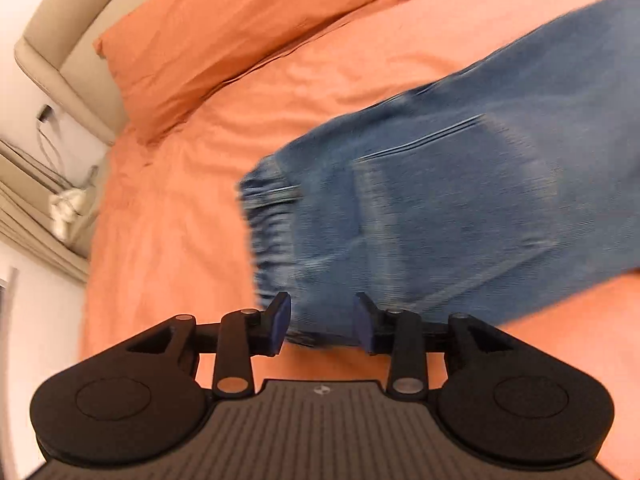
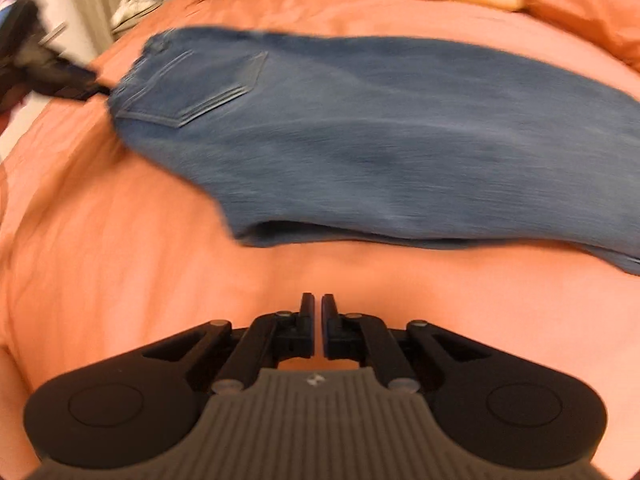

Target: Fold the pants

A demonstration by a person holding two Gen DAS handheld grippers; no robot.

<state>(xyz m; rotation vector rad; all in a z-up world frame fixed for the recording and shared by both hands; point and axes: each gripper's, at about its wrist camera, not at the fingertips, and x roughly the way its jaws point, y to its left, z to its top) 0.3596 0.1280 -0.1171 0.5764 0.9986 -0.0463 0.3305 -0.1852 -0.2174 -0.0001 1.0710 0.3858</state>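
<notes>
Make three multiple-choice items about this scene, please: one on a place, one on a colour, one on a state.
1. Where do the jeans lie?
A. on the bed sheet
B. on a wooden floor
C. over a chair

2. What colour is the pillow?
A. green
B. orange
C. white

3. How is the right gripper?
A. open around the jeans
B. shut on the jeans
C. shut, holding nothing

Answers: 1 A, the sheet surrounds the denim; 2 B, it matches the sheet; 3 C, its jaws meet above bare sheet.

Left gripper (image 1: 323, 322) parted over blurred jeans (image 1: 460, 208) on bed (image 1: 168, 240).
</notes>
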